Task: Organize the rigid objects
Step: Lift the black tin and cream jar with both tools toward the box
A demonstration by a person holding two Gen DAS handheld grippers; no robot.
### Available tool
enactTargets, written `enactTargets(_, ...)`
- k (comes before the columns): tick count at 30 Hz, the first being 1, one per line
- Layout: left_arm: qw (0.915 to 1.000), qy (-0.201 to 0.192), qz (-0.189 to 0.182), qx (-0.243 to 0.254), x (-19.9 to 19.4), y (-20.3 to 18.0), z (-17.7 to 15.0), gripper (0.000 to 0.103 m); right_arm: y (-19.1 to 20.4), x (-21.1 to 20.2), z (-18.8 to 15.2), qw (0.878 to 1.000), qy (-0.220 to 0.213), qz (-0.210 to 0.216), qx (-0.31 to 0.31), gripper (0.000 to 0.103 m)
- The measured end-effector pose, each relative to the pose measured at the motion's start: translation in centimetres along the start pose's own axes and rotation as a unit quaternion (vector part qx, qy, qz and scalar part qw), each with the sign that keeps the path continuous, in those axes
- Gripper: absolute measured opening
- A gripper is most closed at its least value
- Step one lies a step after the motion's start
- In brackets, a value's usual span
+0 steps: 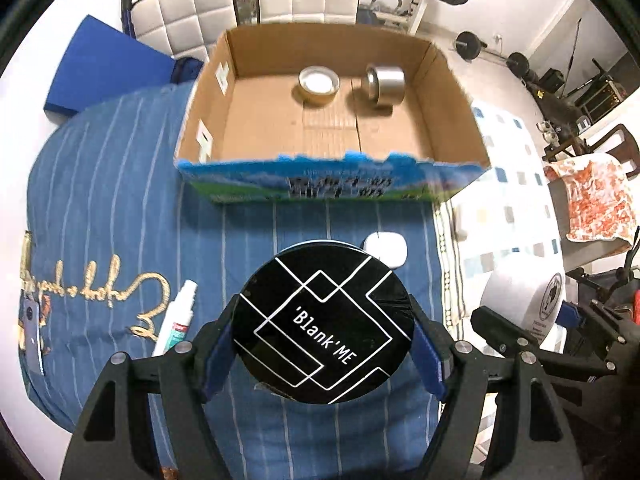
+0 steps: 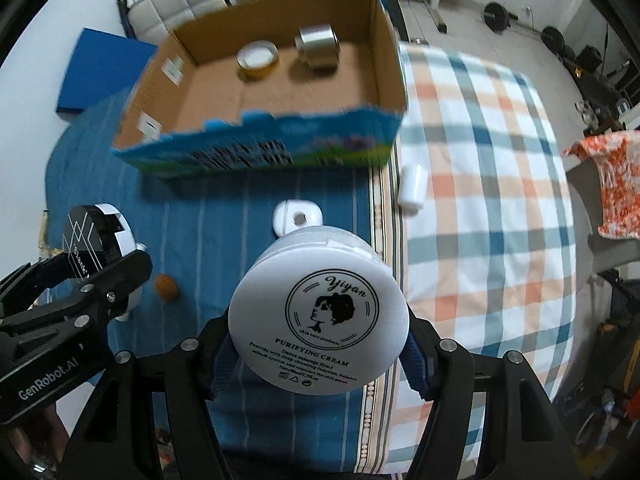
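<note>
While your left gripper (image 1: 323, 334) clamps the black jar (image 1: 323, 324) and your right gripper (image 2: 320, 320) the white cream jar (image 2: 320, 312), both short of the cardboard box (image 1: 320, 180): risk, smooth round sides slipping; clipping the box's near wall.

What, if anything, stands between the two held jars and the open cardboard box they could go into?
Nothing visible blocks either path. The black jar in the left gripper and the white cream jar in the right gripper both hang above the bed, and only the box's low front wall lies ahead. The floor near that wall is bare.
</note>
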State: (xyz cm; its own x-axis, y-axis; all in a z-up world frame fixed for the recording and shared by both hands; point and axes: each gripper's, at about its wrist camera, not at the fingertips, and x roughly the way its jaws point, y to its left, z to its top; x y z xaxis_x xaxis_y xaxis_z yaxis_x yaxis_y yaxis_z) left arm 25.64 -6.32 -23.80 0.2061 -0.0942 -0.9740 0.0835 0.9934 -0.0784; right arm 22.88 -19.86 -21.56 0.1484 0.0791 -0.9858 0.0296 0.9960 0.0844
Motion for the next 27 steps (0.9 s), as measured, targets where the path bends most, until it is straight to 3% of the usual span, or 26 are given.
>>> enactTargets(6, 0.9997, -0.026, 0.0, -0.001, -2.4, 0.4, 1.0, 0.074, 1.2, -3.8, 0.6, 1.0, -0.024, 0.003, -0.017, 0.07)
enactTargets(19, 0.9972, -0.066, -0.03, -0.018, -6.8, 1.7, 2.1, 0.074, 2.5, -7.3, 1.6, 0.998, -0.049, 0.024, -0.026, 0.07)
enactTargets(27, 0.9966, -0.069, -0.045, -0.007, -6.5, 2.1, 6.0, 0.074, 3.0, -7.4, 5.6, 0.997, -0.067, 0.028, -0.041, 0.07)
